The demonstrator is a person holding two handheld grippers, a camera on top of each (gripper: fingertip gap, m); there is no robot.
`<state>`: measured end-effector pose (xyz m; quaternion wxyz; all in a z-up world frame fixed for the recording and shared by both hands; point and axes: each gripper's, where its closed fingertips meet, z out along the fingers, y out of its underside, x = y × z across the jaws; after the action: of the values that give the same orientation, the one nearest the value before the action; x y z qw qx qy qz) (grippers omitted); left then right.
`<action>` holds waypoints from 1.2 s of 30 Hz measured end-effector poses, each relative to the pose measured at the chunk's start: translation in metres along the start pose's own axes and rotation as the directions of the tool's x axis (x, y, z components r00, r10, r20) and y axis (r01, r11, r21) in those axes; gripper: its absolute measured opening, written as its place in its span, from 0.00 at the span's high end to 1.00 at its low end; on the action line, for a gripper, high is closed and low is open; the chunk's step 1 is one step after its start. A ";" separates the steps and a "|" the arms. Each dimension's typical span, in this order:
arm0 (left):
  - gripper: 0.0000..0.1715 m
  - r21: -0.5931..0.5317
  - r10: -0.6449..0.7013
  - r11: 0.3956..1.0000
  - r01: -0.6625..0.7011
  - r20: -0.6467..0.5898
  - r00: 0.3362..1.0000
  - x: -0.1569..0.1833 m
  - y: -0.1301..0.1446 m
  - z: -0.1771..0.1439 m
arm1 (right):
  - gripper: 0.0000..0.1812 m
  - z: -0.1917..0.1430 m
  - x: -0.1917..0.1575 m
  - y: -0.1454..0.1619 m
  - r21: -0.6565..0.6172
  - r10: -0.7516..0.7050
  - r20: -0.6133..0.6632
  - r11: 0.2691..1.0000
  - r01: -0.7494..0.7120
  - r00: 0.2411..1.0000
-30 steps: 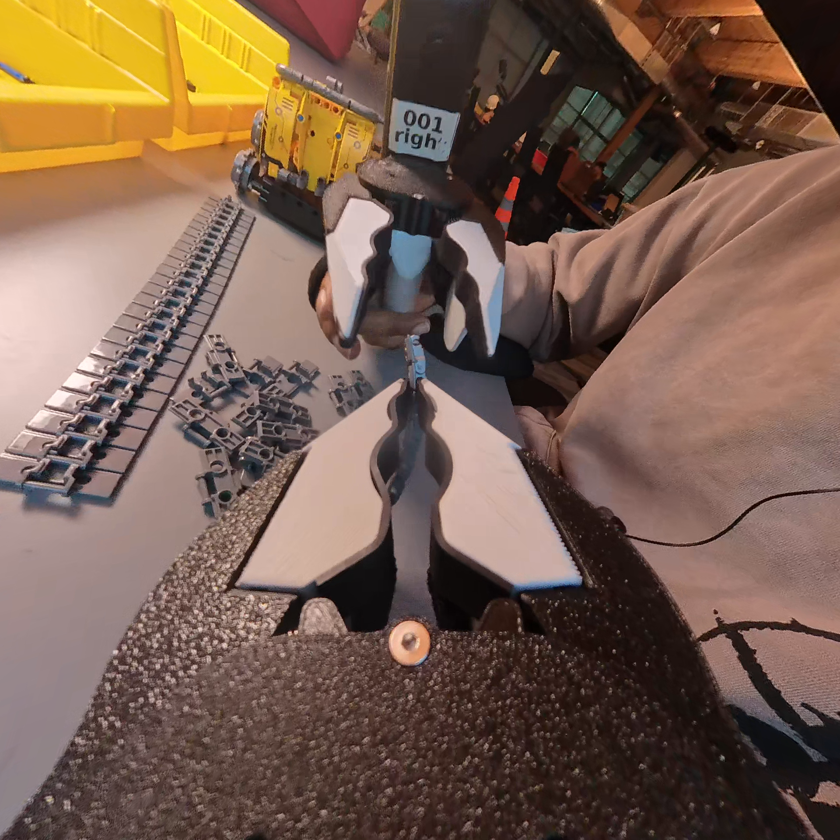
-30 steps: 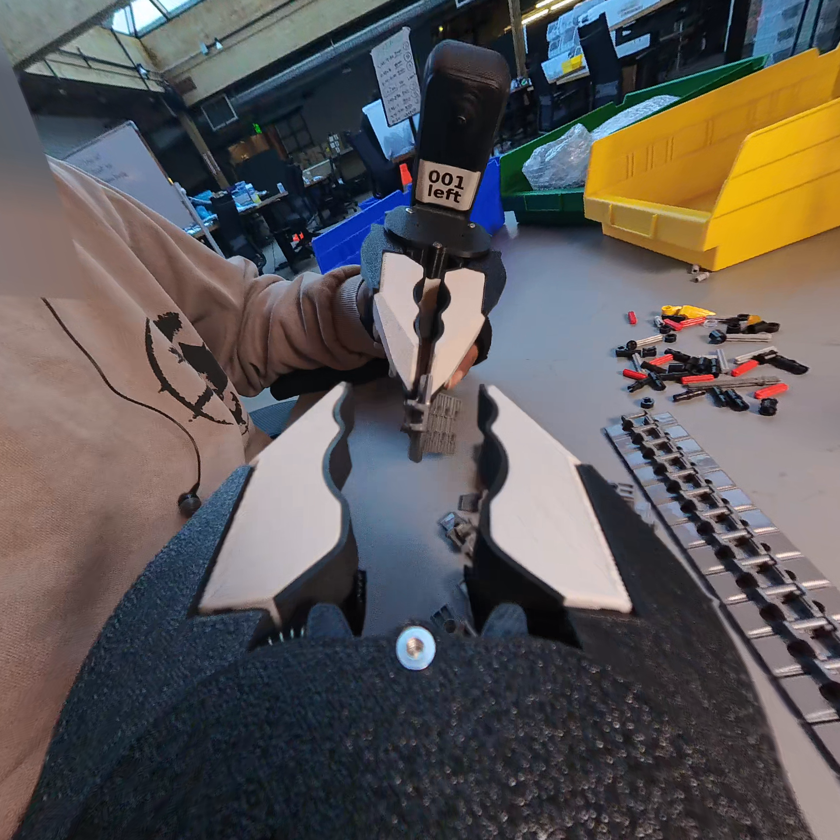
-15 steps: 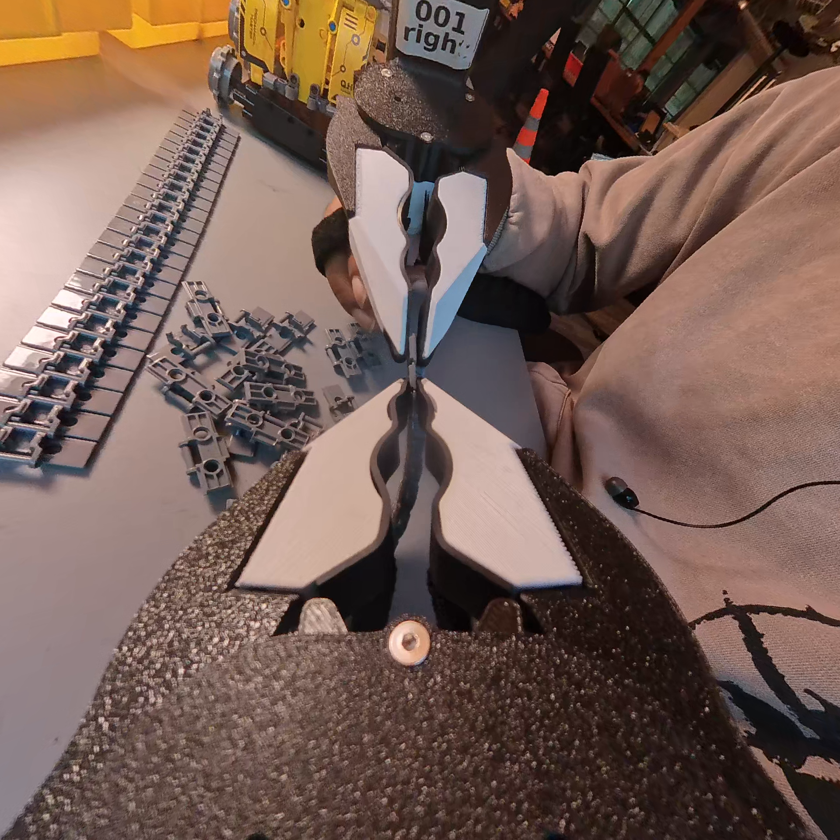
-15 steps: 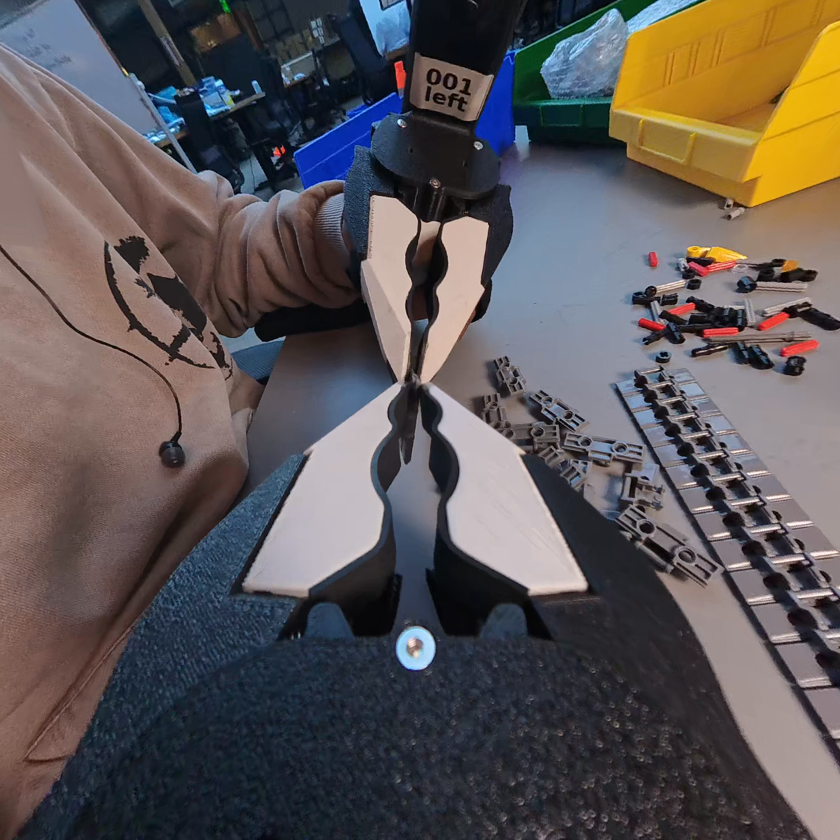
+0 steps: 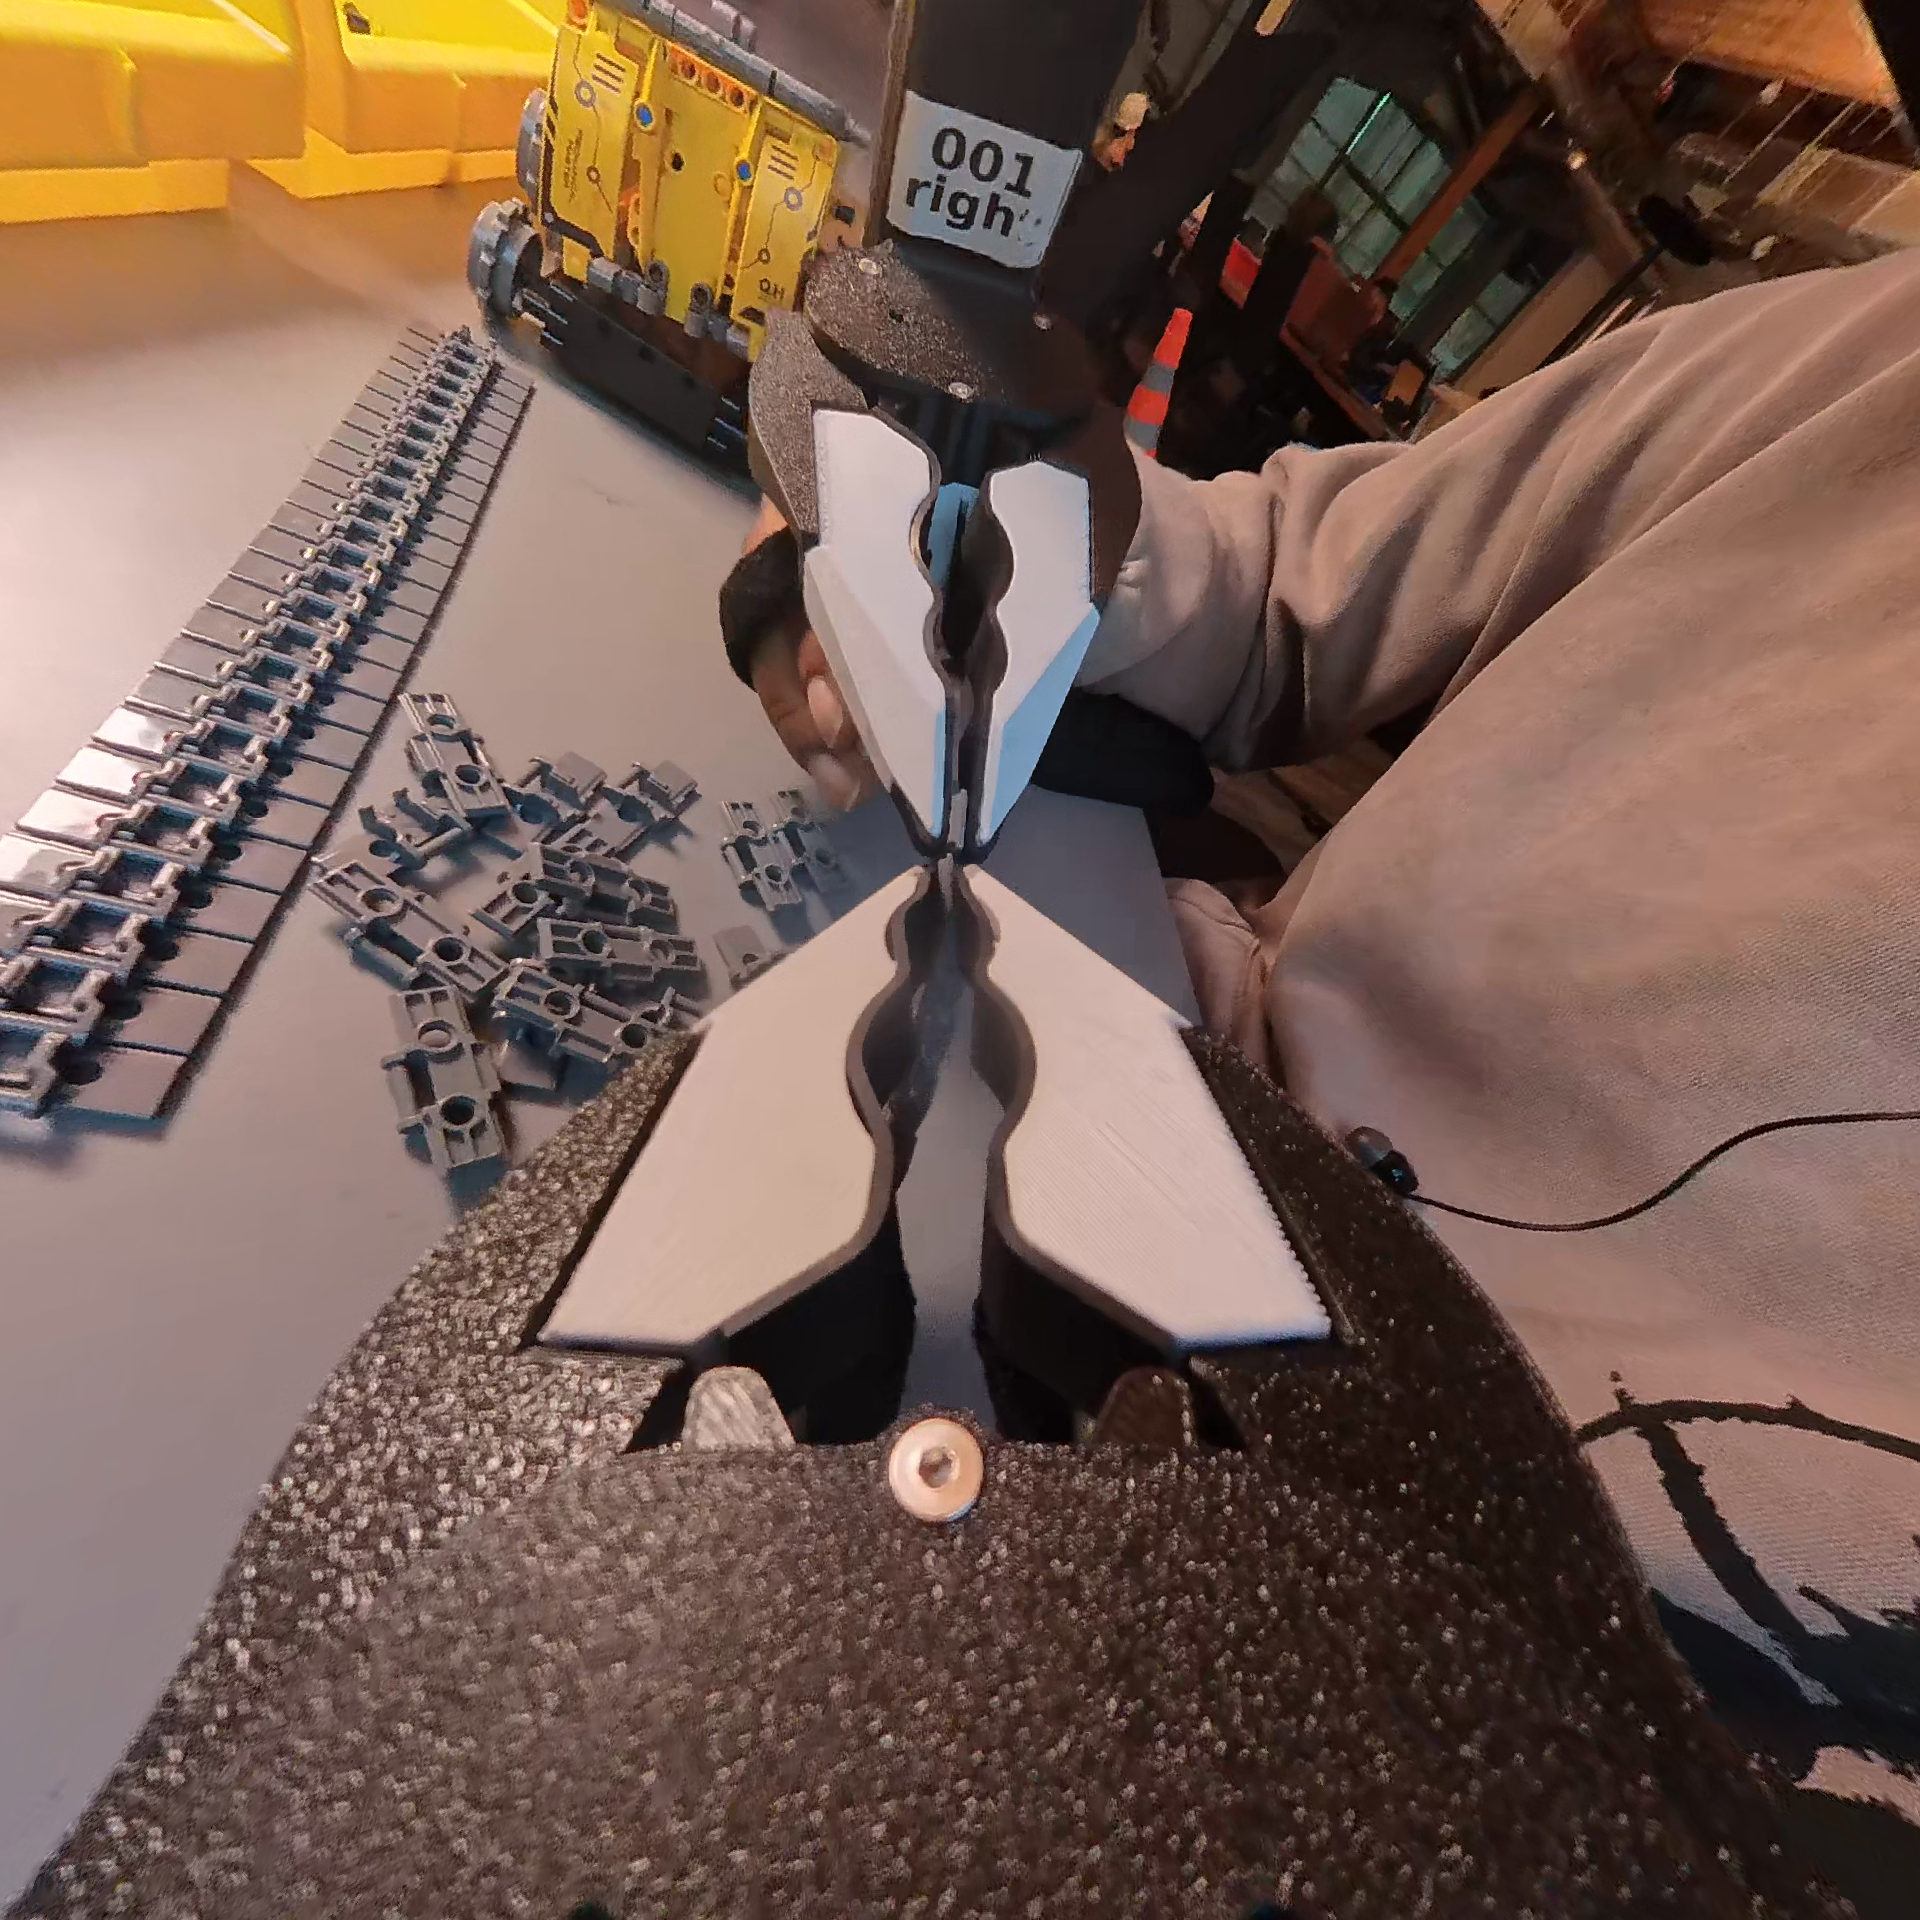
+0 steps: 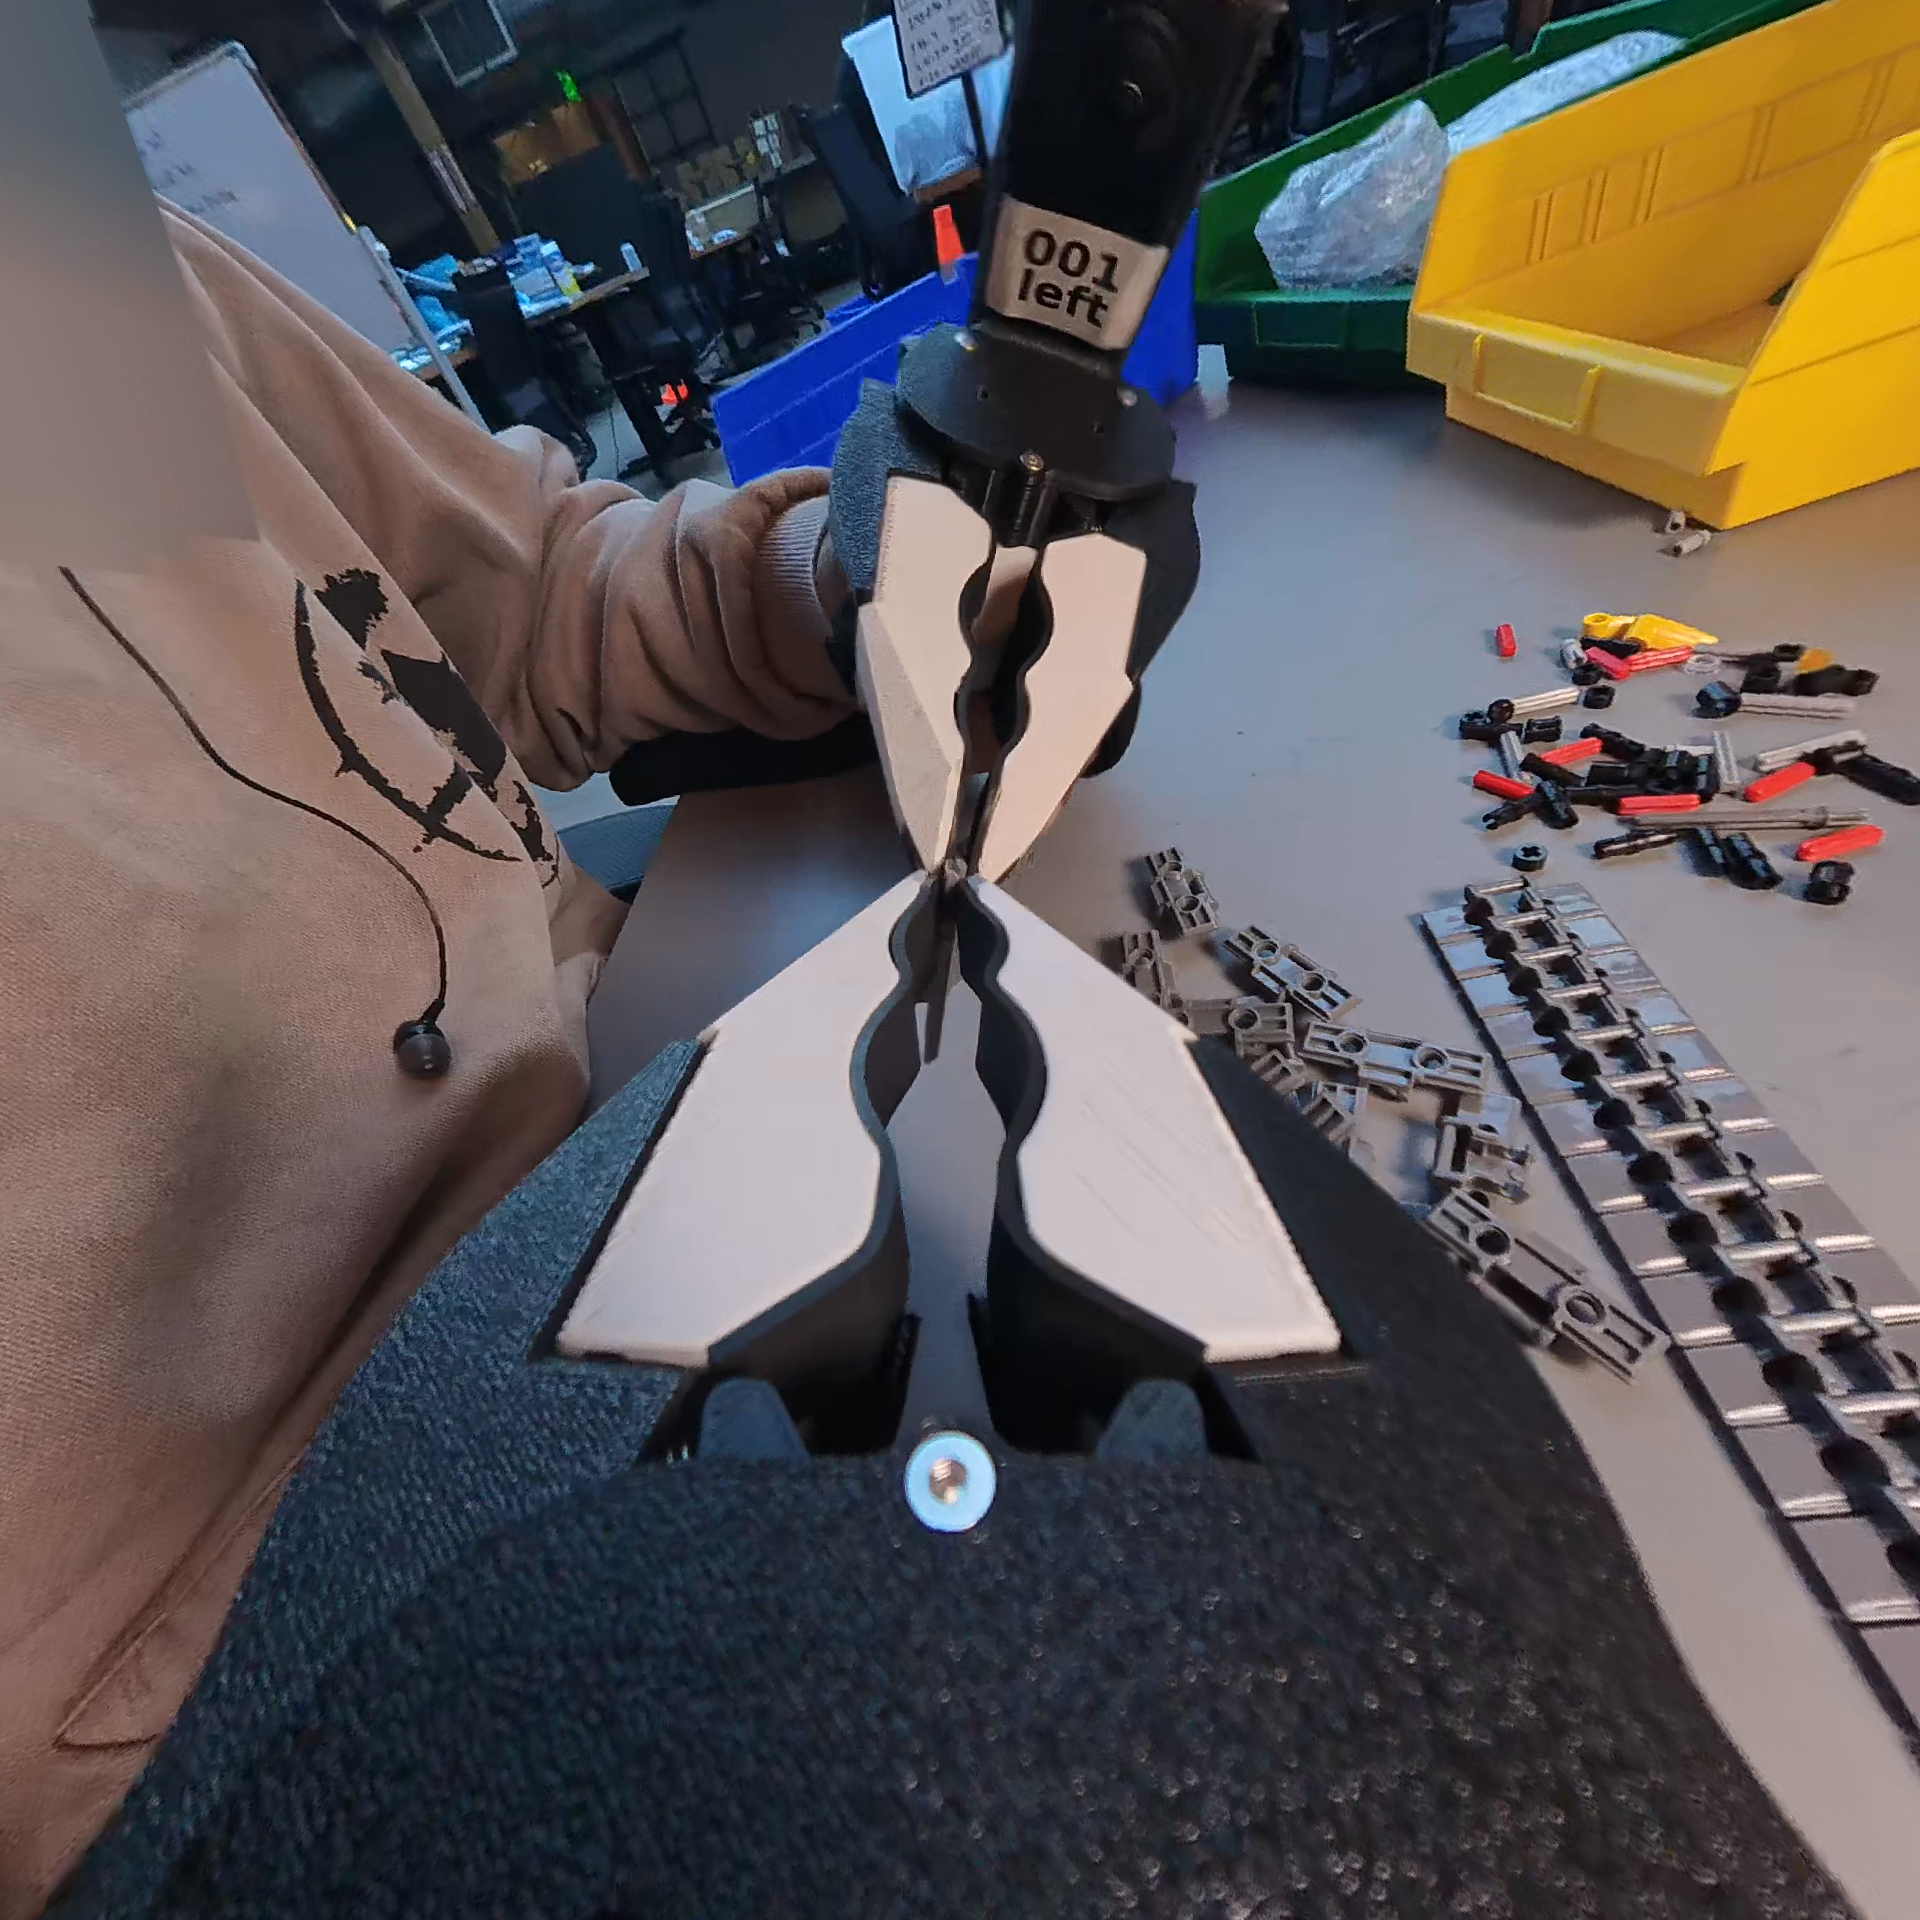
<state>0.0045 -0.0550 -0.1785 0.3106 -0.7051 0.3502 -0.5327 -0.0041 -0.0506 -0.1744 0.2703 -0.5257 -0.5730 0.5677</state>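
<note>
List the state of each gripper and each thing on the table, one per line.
left gripper: shut on a thin dark piece, tip to tip with the other.
right gripper: shut on a thin dark piece.
loose grey links: scattered in a heap.
assembled track strip: laid flat, links joined.
yellow bin: open-fronted, upright.
small pins: loose, scattered.

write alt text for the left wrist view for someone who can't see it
Left tongs and right tongs meet tip to tip, both shut on a thin grey piece. Loose grey links and an assembled track strip lie on the table.
</note>
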 end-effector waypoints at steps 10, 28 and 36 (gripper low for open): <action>0.99 -0.020 -0.097 0.995 0.096 -0.059 0.994 0.002 0.008 0.004 | 1.00 0.003 -0.012 0.005 -0.067 -0.285 -0.065 0.957 0.281 0.956; 0.99 0.015 -0.073 0.997 0.071 0.146 0.987 -0.033 0.002 -0.014 | 0.92 -0.013 0.035 0.013 -0.144 -0.151 -0.231 0.982 0.120 0.961; 0.99 0.024 -0.024 0.999 0.021 0.091 0.996 -0.019 -0.002 -0.008 | 0.82 0.001 0.024 0.009 -0.104 -0.079 -0.182 0.993 0.061 0.980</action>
<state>-0.0059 -0.0384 -0.1849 0.3285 -0.7290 0.3213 -0.5074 -0.0094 -0.0304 -0.1896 0.3161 -0.5686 -0.5906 0.4775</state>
